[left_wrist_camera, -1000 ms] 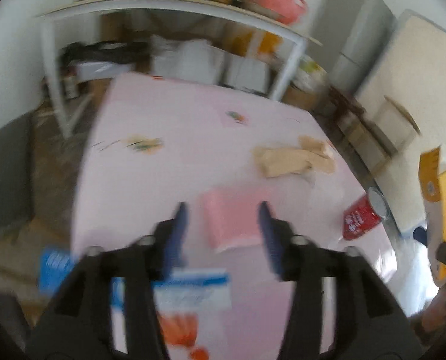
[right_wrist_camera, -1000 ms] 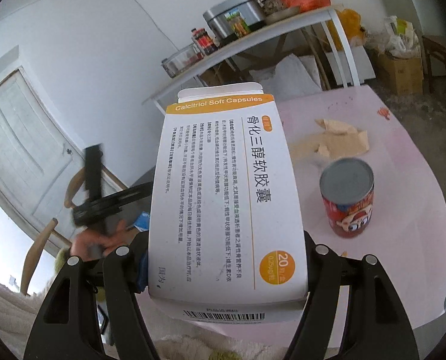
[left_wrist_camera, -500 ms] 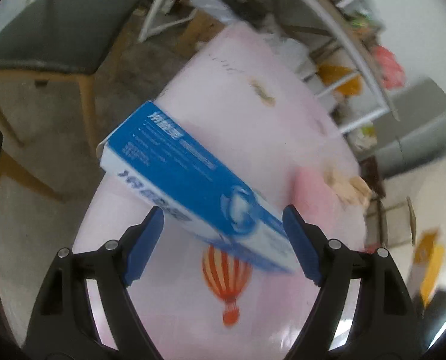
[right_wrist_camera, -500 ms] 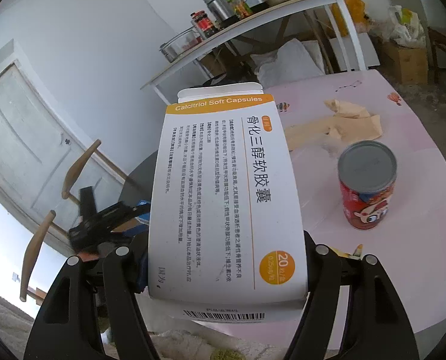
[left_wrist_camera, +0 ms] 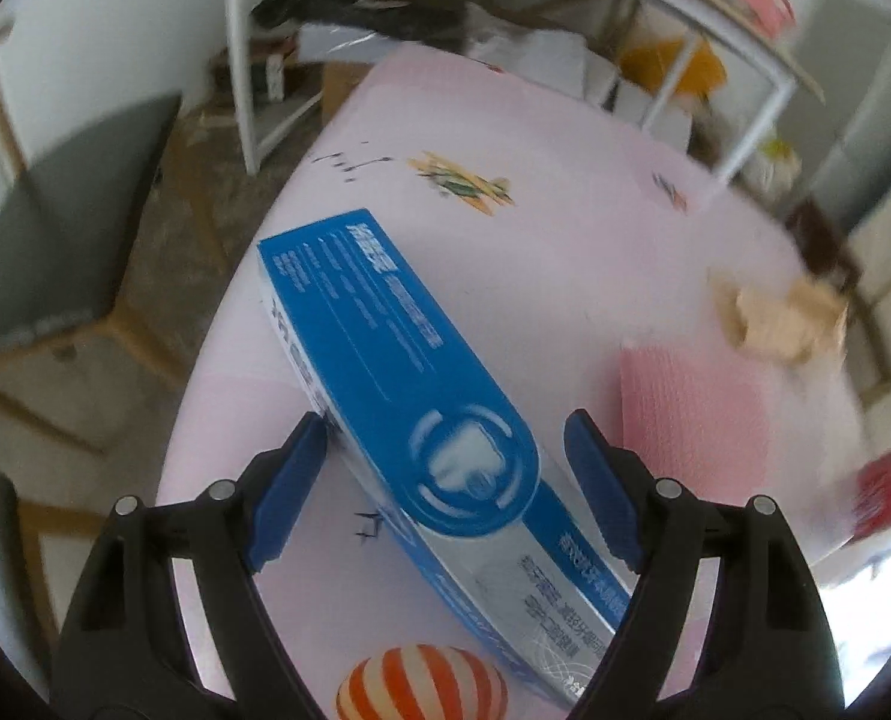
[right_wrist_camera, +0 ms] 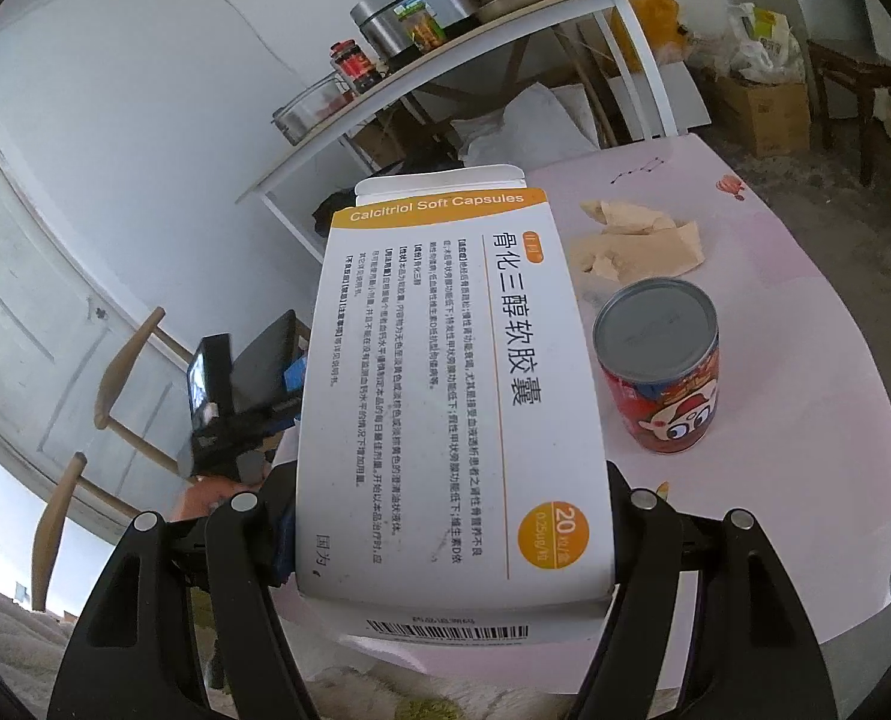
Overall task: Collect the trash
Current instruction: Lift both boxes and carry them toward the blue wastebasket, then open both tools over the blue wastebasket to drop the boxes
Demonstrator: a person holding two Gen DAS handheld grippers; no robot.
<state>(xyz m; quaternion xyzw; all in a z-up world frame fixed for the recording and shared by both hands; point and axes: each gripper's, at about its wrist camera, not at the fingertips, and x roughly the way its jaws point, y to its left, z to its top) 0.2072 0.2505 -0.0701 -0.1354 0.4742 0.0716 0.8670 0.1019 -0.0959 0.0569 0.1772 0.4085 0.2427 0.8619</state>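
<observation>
**Desk:** What does the left gripper (left_wrist_camera: 445, 450) show?

**Photographer:** Its blue pads are spread, straddling a blue toothpaste box (left_wrist_camera: 385, 384) lying diagonally on the pink table (left_wrist_camera: 565, 192); the left pad sits just beside the box's edge, and the right pad's contact cannot be told. Right of the box lie a pink foam sheet (left_wrist_camera: 685, 420) and crumpled brown paper (left_wrist_camera: 787, 324).

**Desk:** And the right gripper (right_wrist_camera: 451, 540)?

**Photographer:** It pinches a white-and-orange capsule carton (right_wrist_camera: 445, 390) by its sides, lifted above the table. Right of the carton stands a red can (right_wrist_camera: 661, 372), upright, with the crumpled paper beyond it.
</observation>
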